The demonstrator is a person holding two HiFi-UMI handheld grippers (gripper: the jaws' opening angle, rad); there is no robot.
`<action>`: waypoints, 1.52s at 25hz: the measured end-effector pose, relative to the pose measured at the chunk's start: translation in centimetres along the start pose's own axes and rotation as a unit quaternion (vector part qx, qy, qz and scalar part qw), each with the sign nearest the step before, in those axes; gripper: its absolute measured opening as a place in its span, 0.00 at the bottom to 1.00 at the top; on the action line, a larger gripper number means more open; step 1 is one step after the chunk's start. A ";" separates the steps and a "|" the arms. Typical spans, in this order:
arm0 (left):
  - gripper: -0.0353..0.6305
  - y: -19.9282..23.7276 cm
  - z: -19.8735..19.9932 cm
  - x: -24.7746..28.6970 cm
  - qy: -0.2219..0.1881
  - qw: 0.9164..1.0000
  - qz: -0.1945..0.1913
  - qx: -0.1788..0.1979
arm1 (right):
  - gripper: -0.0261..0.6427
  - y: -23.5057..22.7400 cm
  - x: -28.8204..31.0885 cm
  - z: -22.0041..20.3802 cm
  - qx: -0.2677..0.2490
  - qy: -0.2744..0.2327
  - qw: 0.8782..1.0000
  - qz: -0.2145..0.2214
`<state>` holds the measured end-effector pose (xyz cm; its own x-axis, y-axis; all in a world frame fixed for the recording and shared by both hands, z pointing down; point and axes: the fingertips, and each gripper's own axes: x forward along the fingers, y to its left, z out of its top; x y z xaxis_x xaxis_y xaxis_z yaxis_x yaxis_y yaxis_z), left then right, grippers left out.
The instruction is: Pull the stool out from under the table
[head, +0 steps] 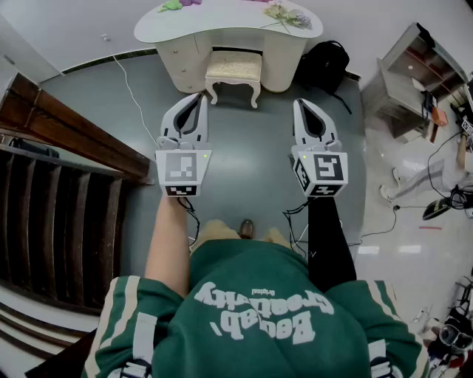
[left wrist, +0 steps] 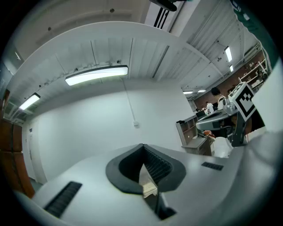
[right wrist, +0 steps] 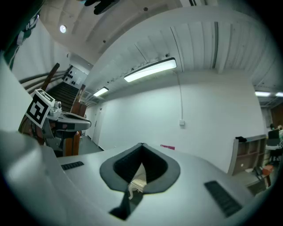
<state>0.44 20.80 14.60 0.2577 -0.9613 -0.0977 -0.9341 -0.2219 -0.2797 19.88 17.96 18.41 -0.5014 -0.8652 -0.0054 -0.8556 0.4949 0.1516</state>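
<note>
Stool with a cream cushion and curved white legs stood at the top centre of the head view, its back half tucked into the knee space of the white table and its front legs out on the grey floor. A spray of flowers lay on the tabletop toward its right end. The left gripper and the right gripper were held side by side in the middle of the frame, both pointing toward the stool and well apart from it, touching nothing. In the left gripper view the fingers were closed tip to tip with nothing gripped, and the right gripper view showed its fingers closed and empty too. A dark wooden staircase filled the left side of the head view, a black backpack sat on the floor just right of the table, and a shelf unit stood at the upper right. The person's green shirt filled the bottom of the frame.
</note>
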 end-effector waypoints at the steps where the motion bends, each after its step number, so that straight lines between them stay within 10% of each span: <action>1: 0.07 0.0 0.1 0.0 -0.001 1.000 -0.001 0.000 | 0.05 0.0 0.0 0.0 0.000 0.000 1.000 0.000; 28: 0.08 -0.3 0.1 0.6 -0.013 1.000 -0.002 -0.004 | 0.05 -1.0 -0.1 -0.4 0.028 -0.021 0.999 -0.012; 29: 0.09 -0.2 0.1 0.5 -0.017 1.000 -0.004 -0.010 | 0.08 -0.8 0.0 -0.4 0.029 -0.024 0.999 -0.011; 31: 0.41 -0.3 -0.4 0.6 -0.014 1.000 -0.015 -0.023 | 0.47 -0.5 0.5 -0.5 0.031 -0.024 0.999 -0.004; 38: 0.44 0.0 -0.6 0.2 -0.016 0.999 -0.026 -0.032 | 0.46 0.5 1.2 -0.8 0.010 -0.006 1.000 0.002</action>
<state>0.37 20.55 15.14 0.3142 -0.9423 -0.1160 -0.9326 -0.2835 -0.2232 18.99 17.08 19.25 -0.5057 -0.8625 -0.0161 -0.8562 0.4995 0.1320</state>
